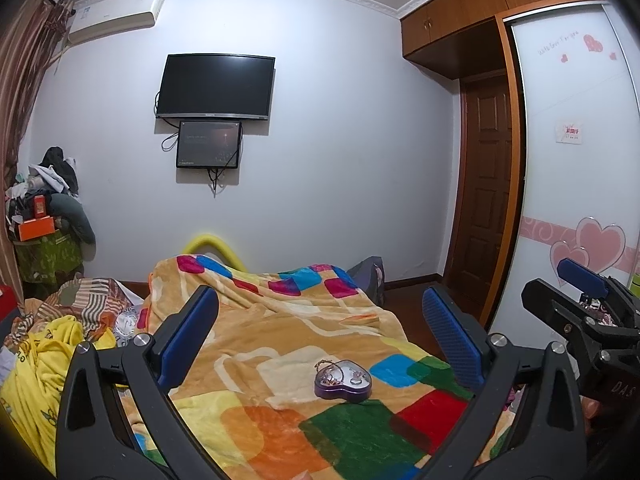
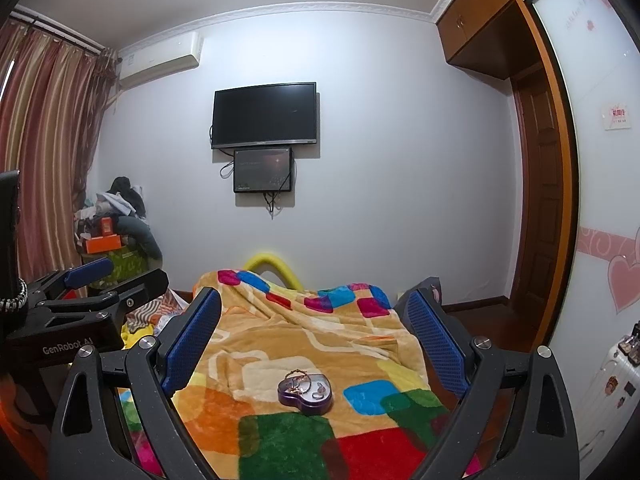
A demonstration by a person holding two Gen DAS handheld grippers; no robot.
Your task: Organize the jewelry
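Right wrist view: heart-shaped tin with jewelry sits lower centre on the blanket, squarely ahead between the right gripper fingers. Both grippers spread wide, empty; left gripper sees it right of centre.

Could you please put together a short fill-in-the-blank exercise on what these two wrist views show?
1. The purple jewelry box is shaped like a ____.
2. The box rests on a colorful ____ covering the bed.
3. The left gripper and the right gripper both have their jaws ____.
4. The black television is mounted on the ____.

Missing words: heart; blanket; open; wall
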